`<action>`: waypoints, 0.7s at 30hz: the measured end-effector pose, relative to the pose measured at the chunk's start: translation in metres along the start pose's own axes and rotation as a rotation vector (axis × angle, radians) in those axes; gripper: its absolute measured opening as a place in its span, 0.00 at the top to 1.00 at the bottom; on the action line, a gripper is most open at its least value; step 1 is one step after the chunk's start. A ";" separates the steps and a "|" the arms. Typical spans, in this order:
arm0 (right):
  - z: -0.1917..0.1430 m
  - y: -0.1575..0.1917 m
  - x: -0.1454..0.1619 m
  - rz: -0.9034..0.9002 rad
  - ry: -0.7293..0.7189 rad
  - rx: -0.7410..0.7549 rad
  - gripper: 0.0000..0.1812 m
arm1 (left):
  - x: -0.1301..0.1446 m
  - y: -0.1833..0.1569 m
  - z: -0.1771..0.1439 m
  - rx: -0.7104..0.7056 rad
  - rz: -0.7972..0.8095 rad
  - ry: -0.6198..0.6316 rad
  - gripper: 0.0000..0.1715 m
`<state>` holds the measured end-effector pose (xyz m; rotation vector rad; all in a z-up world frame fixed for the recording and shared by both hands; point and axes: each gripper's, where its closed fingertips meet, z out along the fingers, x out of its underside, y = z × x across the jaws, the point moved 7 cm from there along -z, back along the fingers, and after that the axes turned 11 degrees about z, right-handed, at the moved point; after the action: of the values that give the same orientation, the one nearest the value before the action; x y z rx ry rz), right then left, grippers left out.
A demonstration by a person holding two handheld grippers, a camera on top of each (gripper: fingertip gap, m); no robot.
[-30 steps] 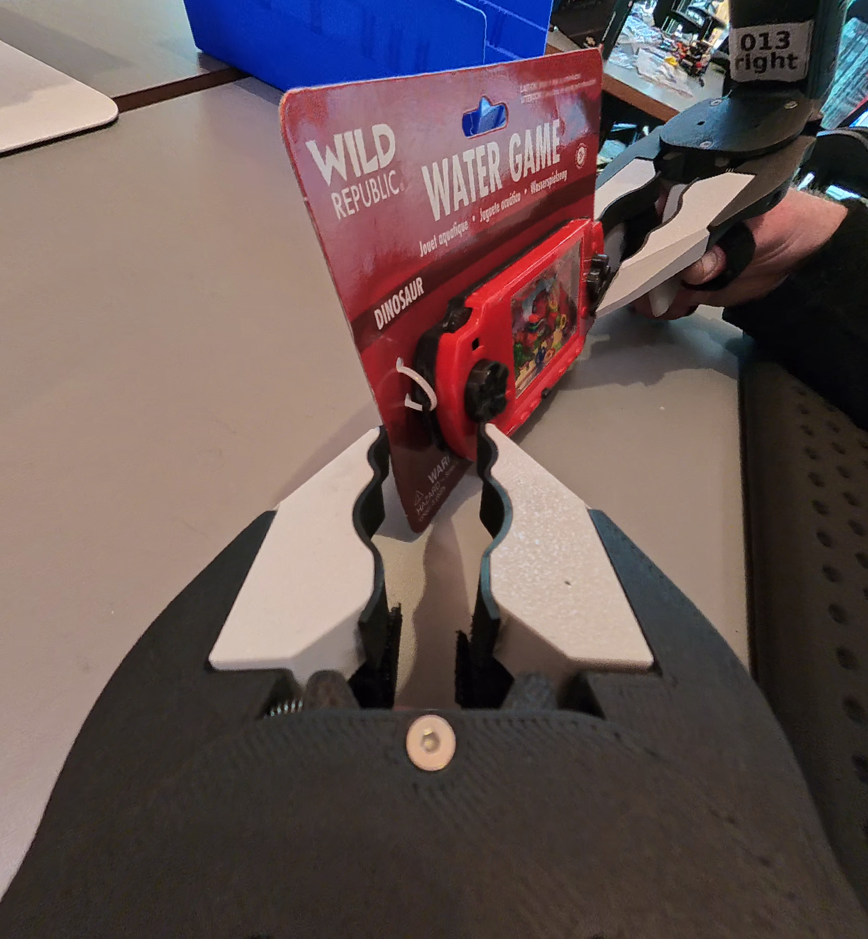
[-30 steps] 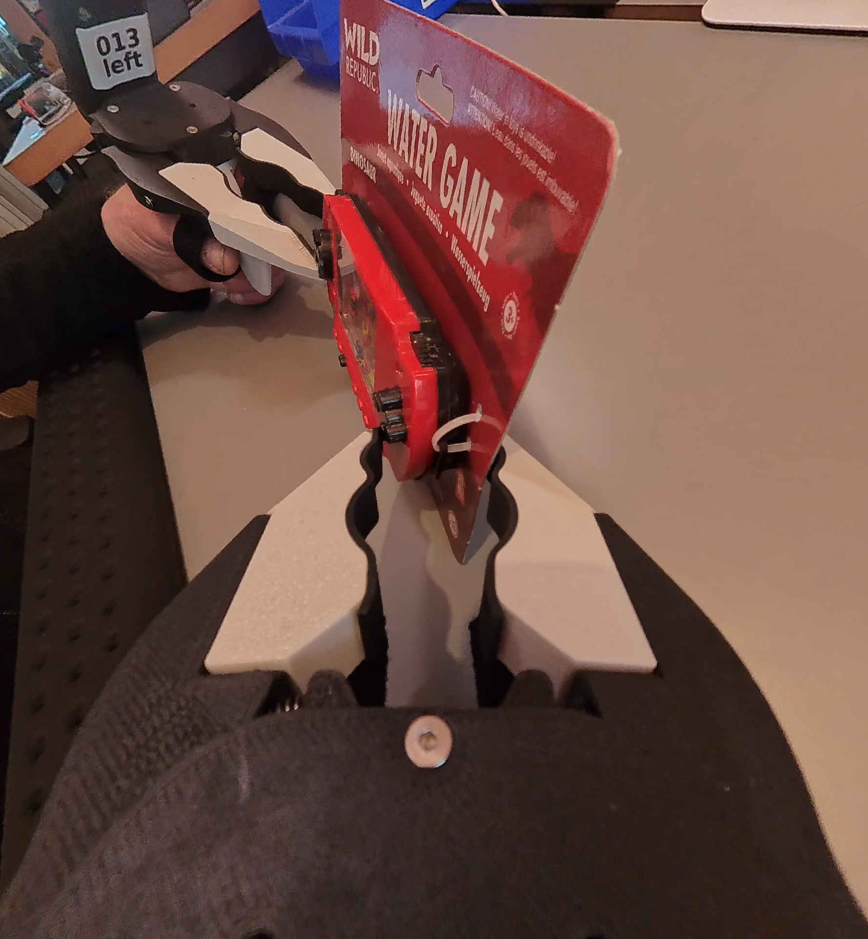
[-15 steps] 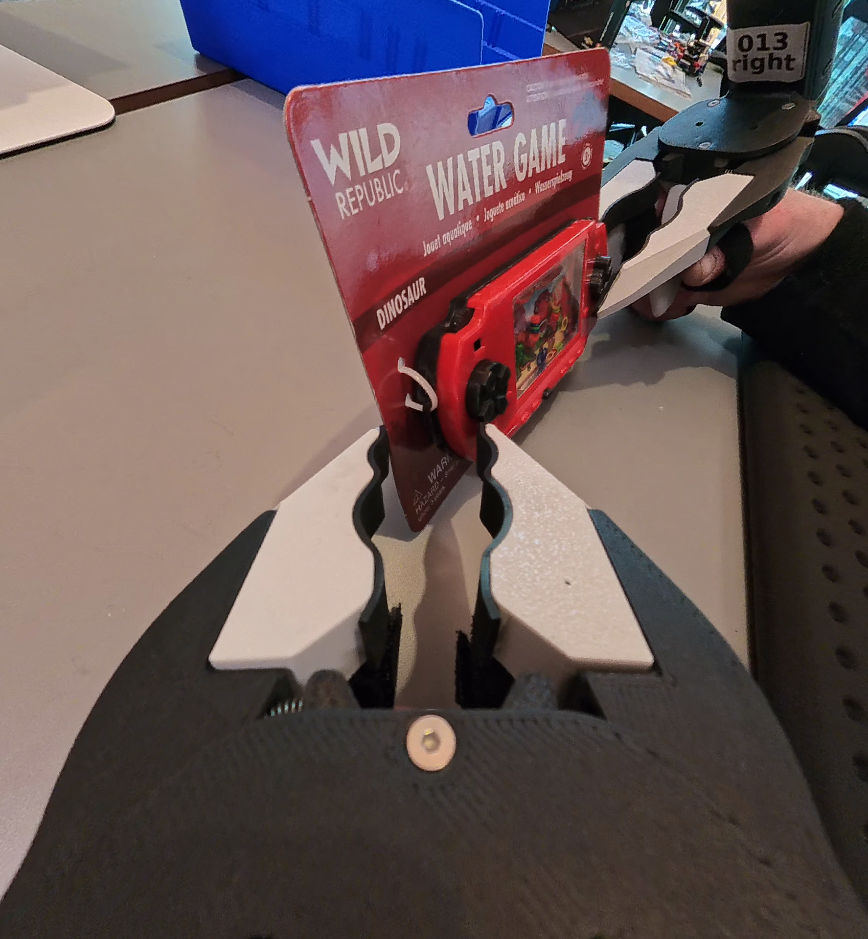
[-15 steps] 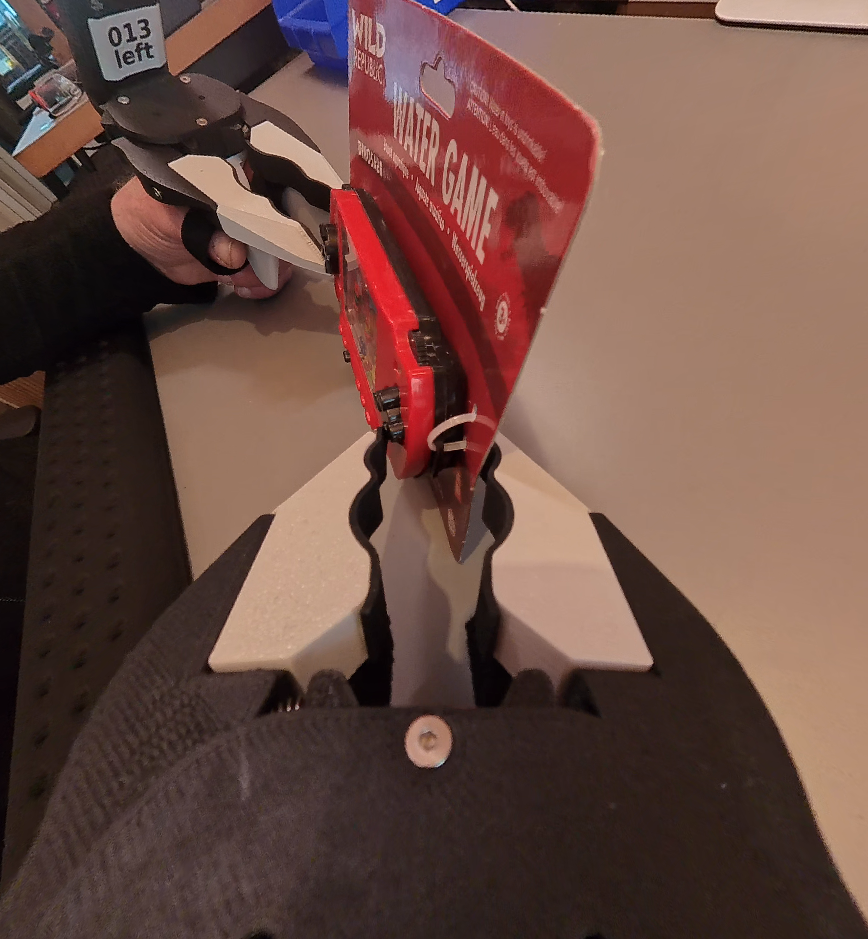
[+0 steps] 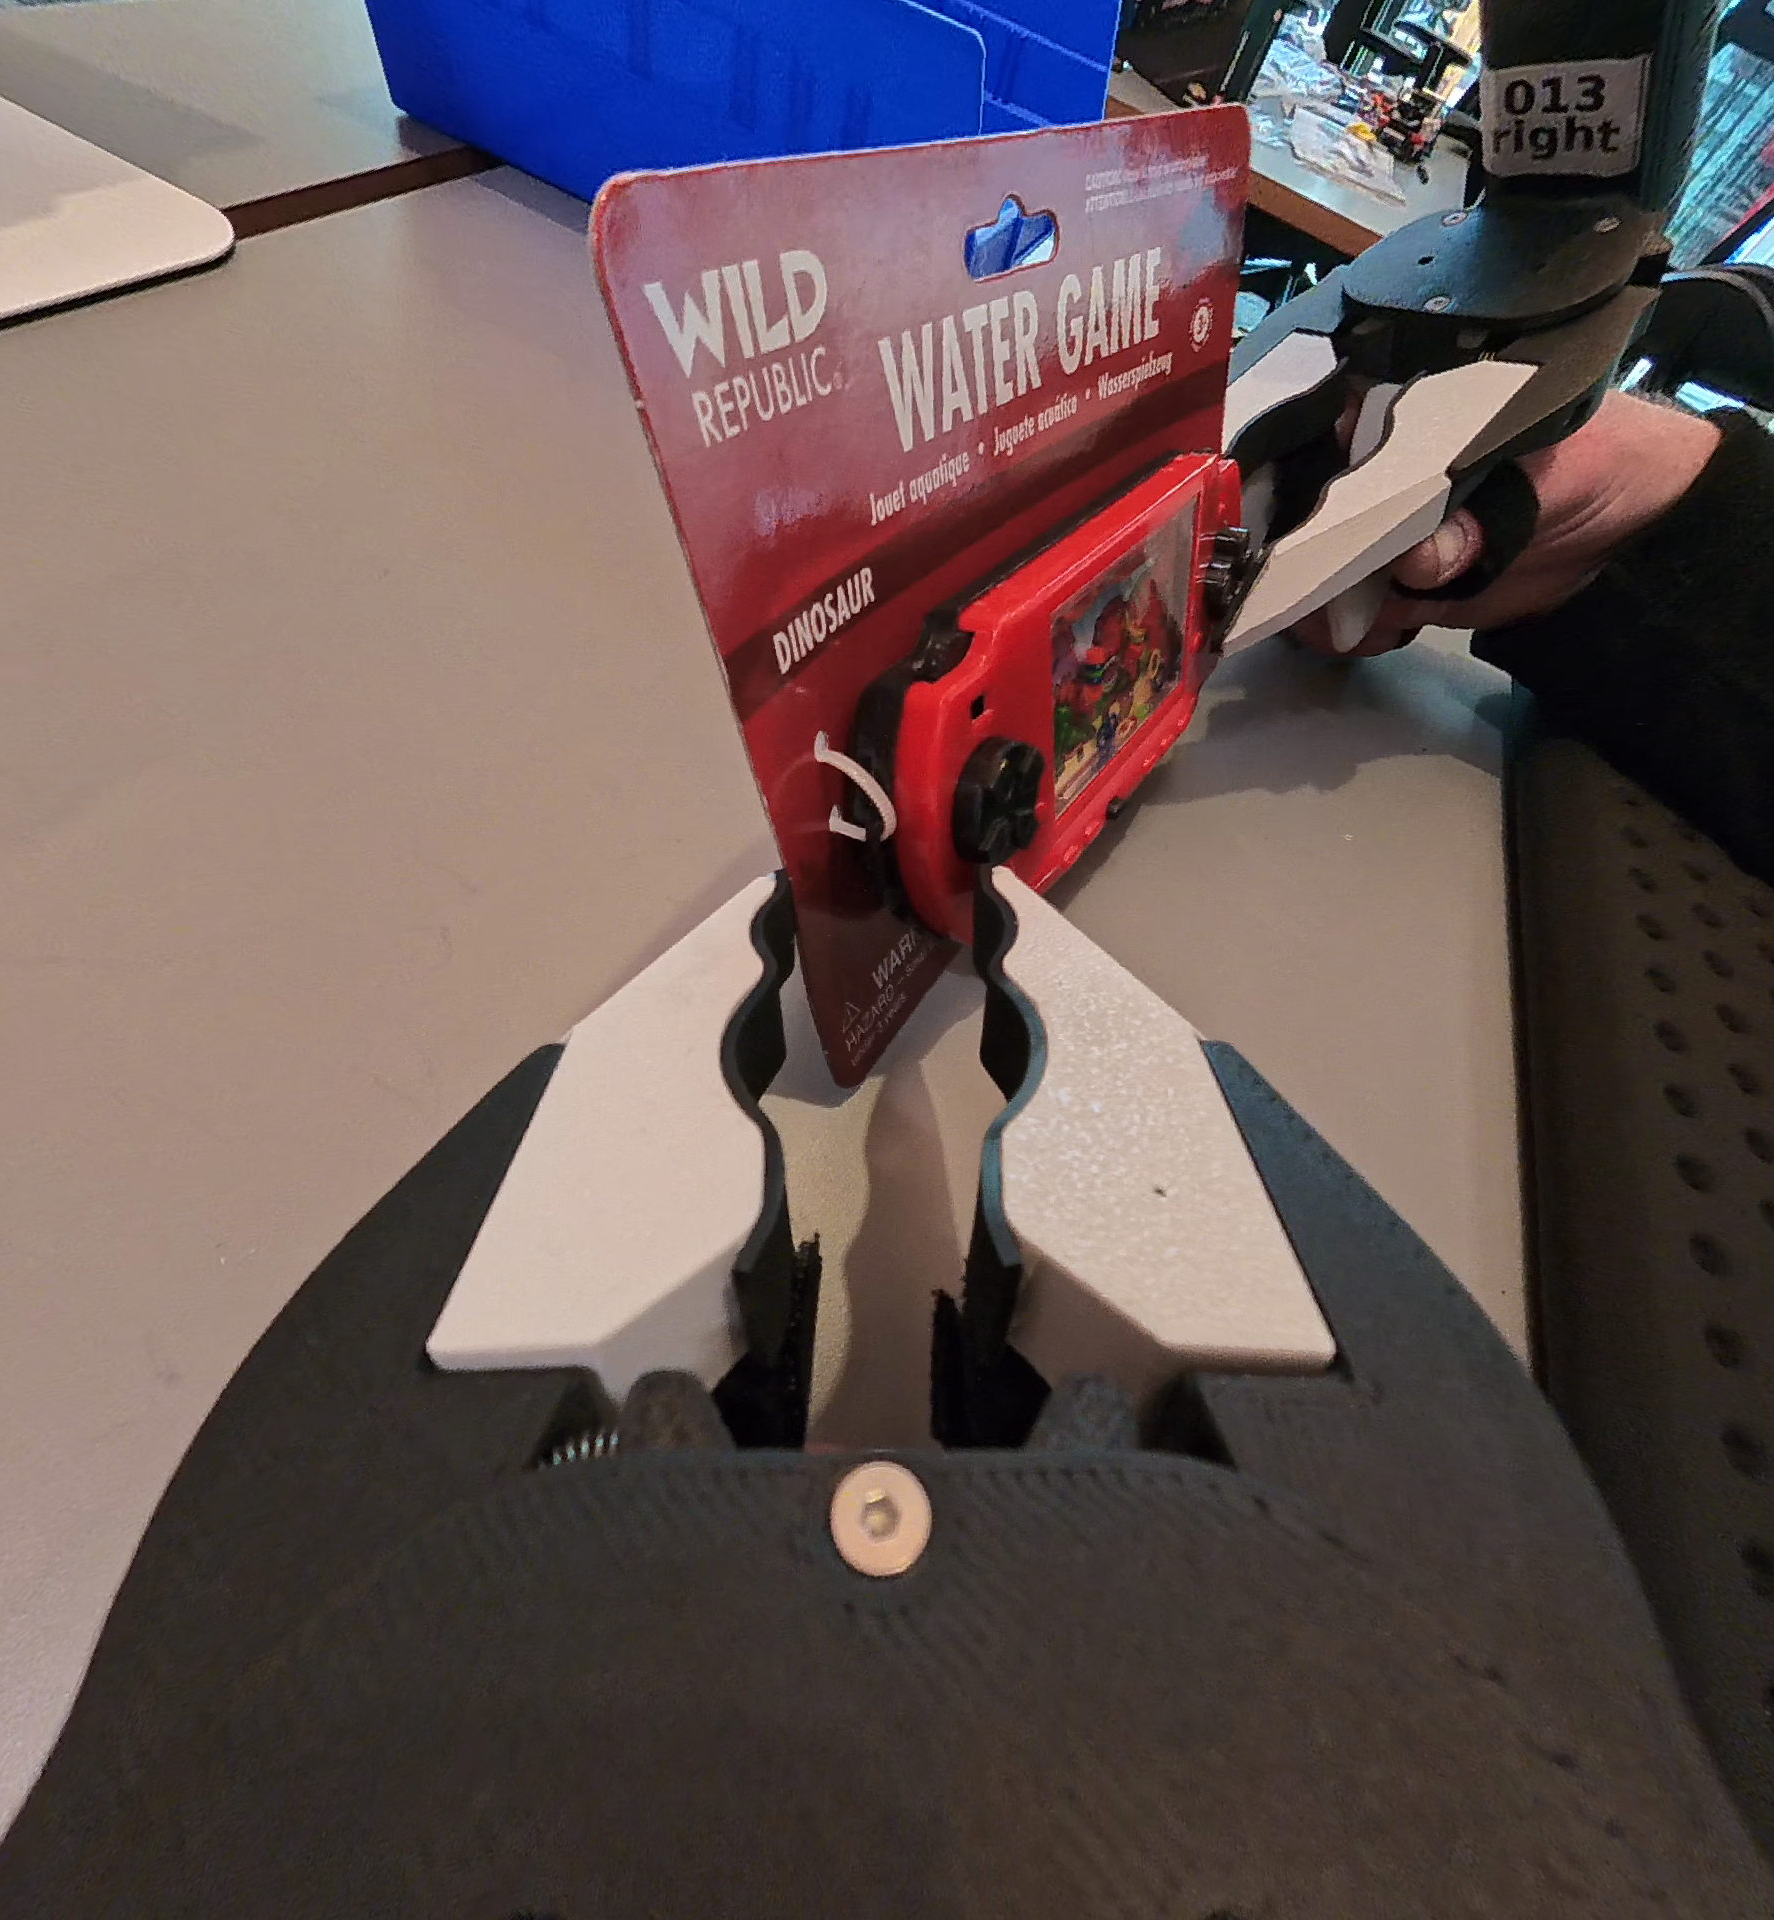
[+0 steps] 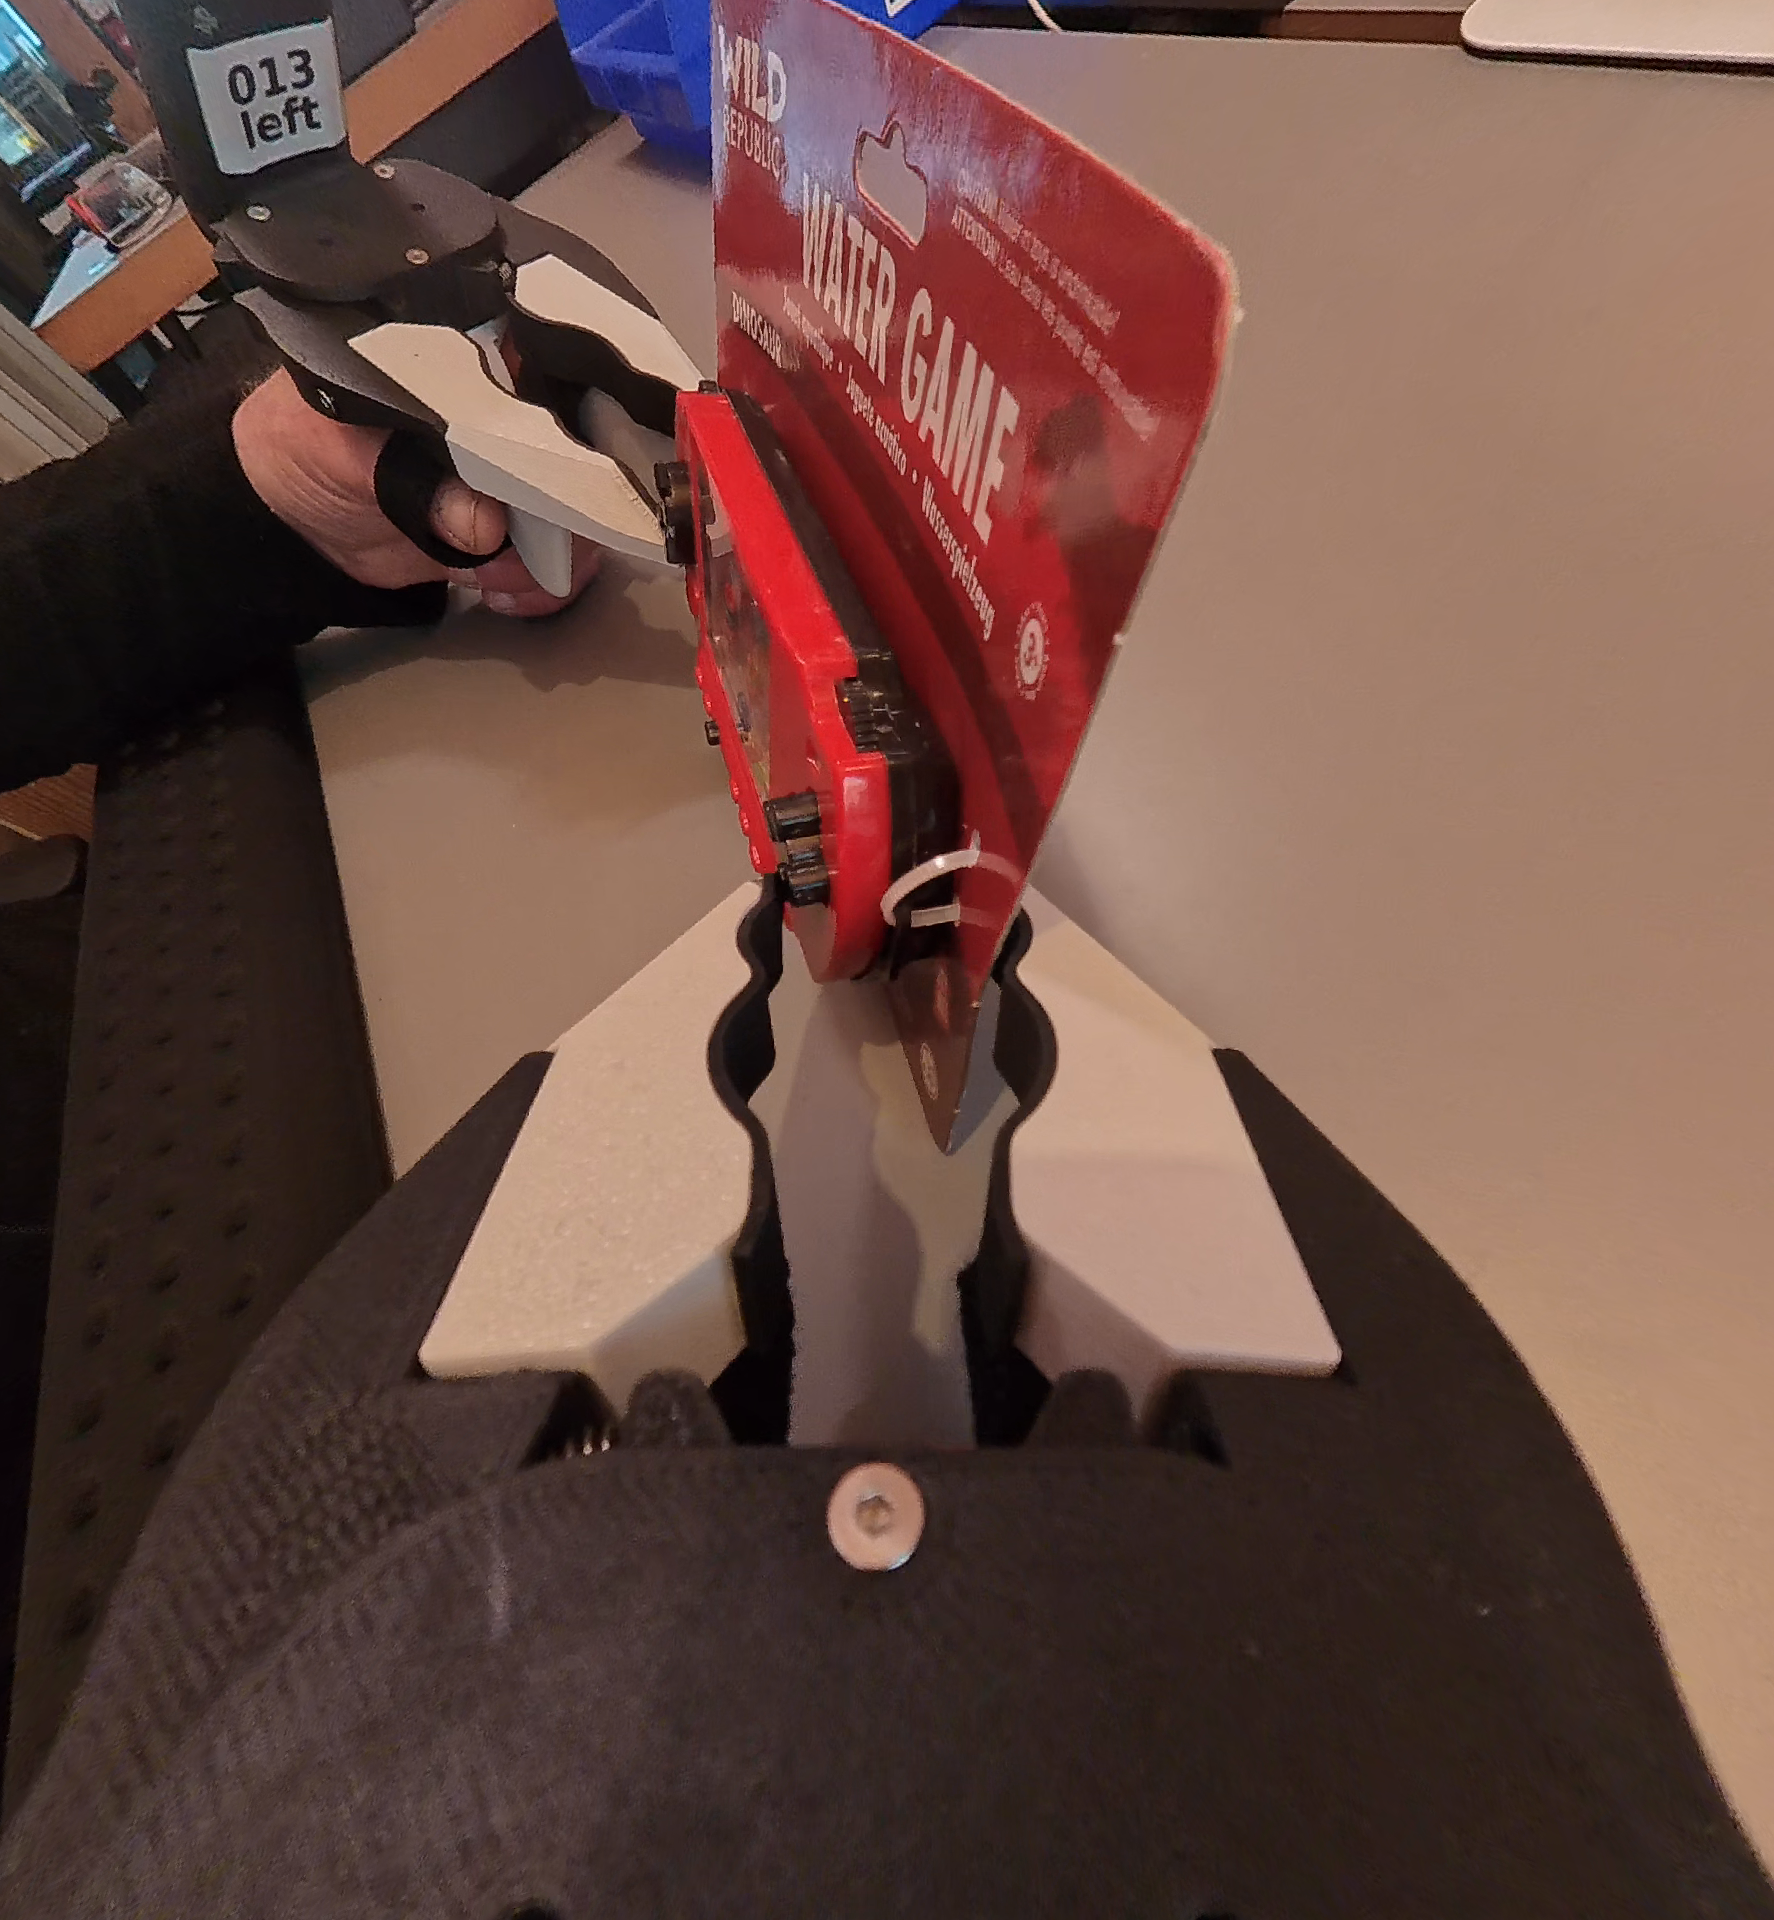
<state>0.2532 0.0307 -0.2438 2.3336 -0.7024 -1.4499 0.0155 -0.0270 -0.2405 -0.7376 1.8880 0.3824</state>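
Grey table [image 5: 291, 727] runs wide under us, and on it we hold one toy pack up between our two tools.

Our left gripper [image 5: 881, 914] is closed on one short end of the toy pack [image 5: 924, 499]: one finger sits behind the card, the other presses the front of the red game [image 5: 1059, 696] by its black knob. Our right gripper [image 6: 888, 935] is closed on the other short end of the toy pack [image 6: 966, 436], pinching game and card together near the white tie [image 6: 930, 894].

So the pack's long side runs straight from one gripper to the other, and both are just as close to it. The card stands on edge, tipped a little, with its bottom corner hanging between the fingers, off the table.

Behind the pack, far from us, sits a blue bin [image 5: 737, 73]. A pale mat [image 5: 52, 239] lies past the pack, off to the side. On our side of the pack, a dark dotted pad [image 5: 1683, 1143] lines the table edge.
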 end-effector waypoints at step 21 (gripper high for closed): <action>-0.001 -0.001 -0.002 0.046 -0.026 -0.052 0.80 | -0.002 0.000 0.000 0.010 -0.006 -0.013 0.81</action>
<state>0.2540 0.0328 -0.2421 2.2486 -0.7120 -1.4632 0.0162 -0.0267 -0.2387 -0.7324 1.8738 0.3733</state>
